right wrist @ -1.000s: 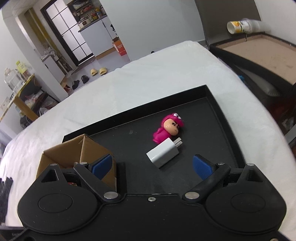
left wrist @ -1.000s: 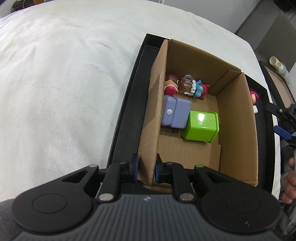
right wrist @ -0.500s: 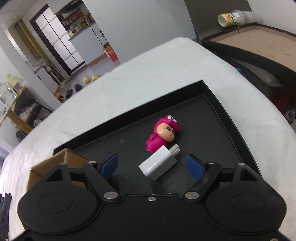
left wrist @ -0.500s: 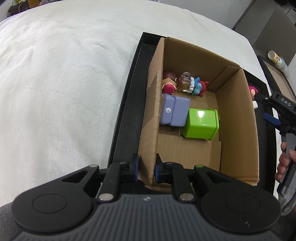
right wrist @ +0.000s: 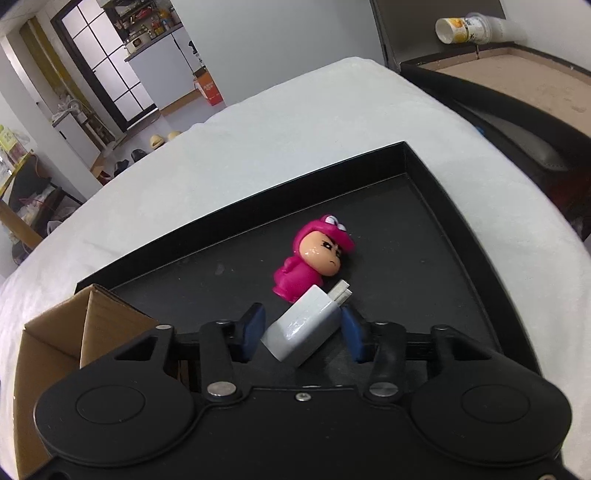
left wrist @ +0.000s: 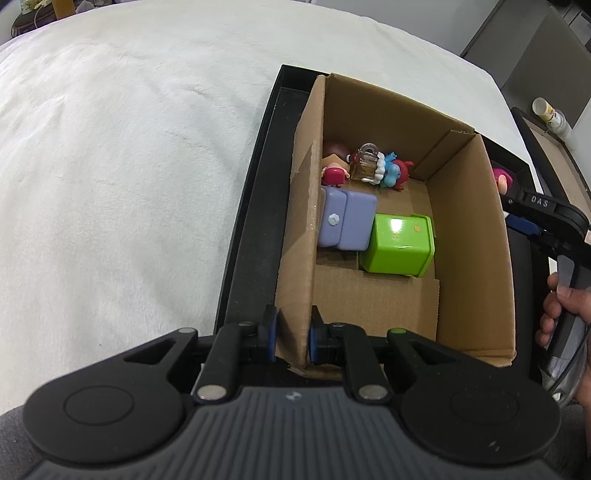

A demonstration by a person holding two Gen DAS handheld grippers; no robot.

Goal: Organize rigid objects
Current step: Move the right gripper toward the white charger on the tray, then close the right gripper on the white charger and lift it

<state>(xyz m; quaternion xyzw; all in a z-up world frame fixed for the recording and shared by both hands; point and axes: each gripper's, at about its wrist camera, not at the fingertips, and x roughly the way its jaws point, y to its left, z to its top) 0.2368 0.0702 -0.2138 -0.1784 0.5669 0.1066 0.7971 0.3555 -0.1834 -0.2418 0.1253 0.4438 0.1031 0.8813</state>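
Observation:
My left gripper (left wrist: 291, 332) is shut on the near left wall of the cardboard box (left wrist: 469, 229), which stands in the black tray (left wrist: 251, 206). Inside the box lie a green cube (left wrist: 399, 243), a purple case (left wrist: 347, 221) and small figurines (left wrist: 391, 171) at the far end. In the right wrist view my right gripper (right wrist: 301, 334) is closing, with the white charger (right wrist: 303, 332) between its blue pads (right wrist: 251, 332), both of which touch it. The charger lies skewed on the tray (right wrist: 424, 258). A pink figurine (right wrist: 314, 258) lies just beyond it.
The tray rests on a white cloth (left wrist: 129, 166) that covers the table. To the right stands another dark open case (right wrist: 517, 92) with a paper cup (right wrist: 465, 27) lying on its side at its far edge. A hand (left wrist: 565, 302) holds the right gripper's handle.
The right gripper came down over the white charger and its jaws went from wide to touching the charger's sides. The left gripper stayed clamped on the box wall.

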